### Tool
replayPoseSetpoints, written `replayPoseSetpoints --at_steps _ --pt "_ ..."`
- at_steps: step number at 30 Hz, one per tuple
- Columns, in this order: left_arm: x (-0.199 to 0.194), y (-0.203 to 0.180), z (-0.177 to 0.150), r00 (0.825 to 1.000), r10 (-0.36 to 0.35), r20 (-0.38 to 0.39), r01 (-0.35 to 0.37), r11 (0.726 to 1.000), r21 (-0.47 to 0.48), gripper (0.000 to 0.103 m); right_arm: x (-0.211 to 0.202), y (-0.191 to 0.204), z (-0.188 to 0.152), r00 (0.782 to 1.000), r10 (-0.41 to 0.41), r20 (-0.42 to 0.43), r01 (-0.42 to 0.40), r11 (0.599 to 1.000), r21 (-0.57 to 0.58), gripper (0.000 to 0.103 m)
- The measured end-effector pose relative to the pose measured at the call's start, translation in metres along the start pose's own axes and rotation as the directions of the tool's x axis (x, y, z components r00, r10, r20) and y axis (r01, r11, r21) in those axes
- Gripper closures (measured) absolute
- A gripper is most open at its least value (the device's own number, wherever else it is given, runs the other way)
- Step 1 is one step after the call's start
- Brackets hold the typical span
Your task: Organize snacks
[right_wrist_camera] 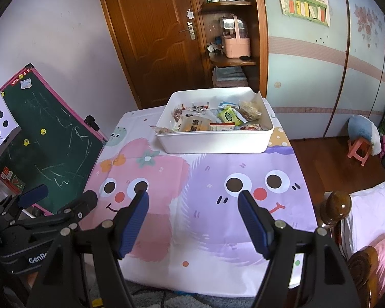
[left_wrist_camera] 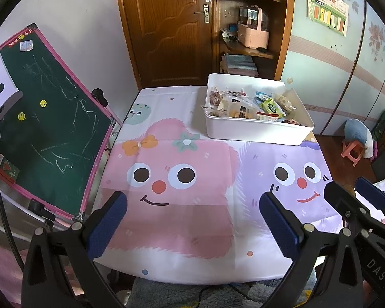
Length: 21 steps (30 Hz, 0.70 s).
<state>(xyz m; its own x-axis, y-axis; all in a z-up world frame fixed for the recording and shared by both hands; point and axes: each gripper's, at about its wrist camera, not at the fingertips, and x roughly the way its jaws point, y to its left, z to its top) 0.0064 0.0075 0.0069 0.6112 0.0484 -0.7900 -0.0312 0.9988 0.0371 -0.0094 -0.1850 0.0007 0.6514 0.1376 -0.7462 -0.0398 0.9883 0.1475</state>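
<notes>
A white plastic bin [left_wrist_camera: 256, 131] [right_wrist_camera: 218, 142] stands at the far right of the table and holds several snack packets [left_wrist_camera: 246, 109] [right_wrist_camera: 213, 120], among them a green one [left_wrist_camera: 270, 107] [right_wrist_camera: 228, 116]. My left gripper [left_wrist_camera: 192, 220] is open and empty over the near edge of the table, above the pink cartoon face. My right gripper [right_wrist_camera: 193, 220] is open and empty beside it, over the purple face. Each gripper shows at the edge of the other's view: the right one in the left wrist view [left_wrist_camera: 356, 192], the left one in the right wrist view [right_wrist_camera: 61, 200].
The table wears a cartoon cloth [left_wrist_camera: 182, 205] [right_wrist_camera: 205, 231]. A green chalkboard with a pink frame [left_wrist_camera: 46, 128] [right_wrist_camera: 43, 141] leans at the table's left side. A bedpost [right_wrist_camera: 337, 206] and bedding stand at the right. A wooden door, shelves and a pink stool [right_wrist_camera: 359, 151] lie beyond.
</notes>
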Motion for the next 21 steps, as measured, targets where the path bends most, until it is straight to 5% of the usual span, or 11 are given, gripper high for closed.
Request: replayPoseSetpoints --at_steps 21 --pt "0.0096 0.0014 -0.0089 1.000 0.007 -0.021 -0.007 1.000 0.004 0.001 0.0060 -0.0007 -0.0063 1.000 0.000 -0.017 0.000 1.000 0.006 0.031"
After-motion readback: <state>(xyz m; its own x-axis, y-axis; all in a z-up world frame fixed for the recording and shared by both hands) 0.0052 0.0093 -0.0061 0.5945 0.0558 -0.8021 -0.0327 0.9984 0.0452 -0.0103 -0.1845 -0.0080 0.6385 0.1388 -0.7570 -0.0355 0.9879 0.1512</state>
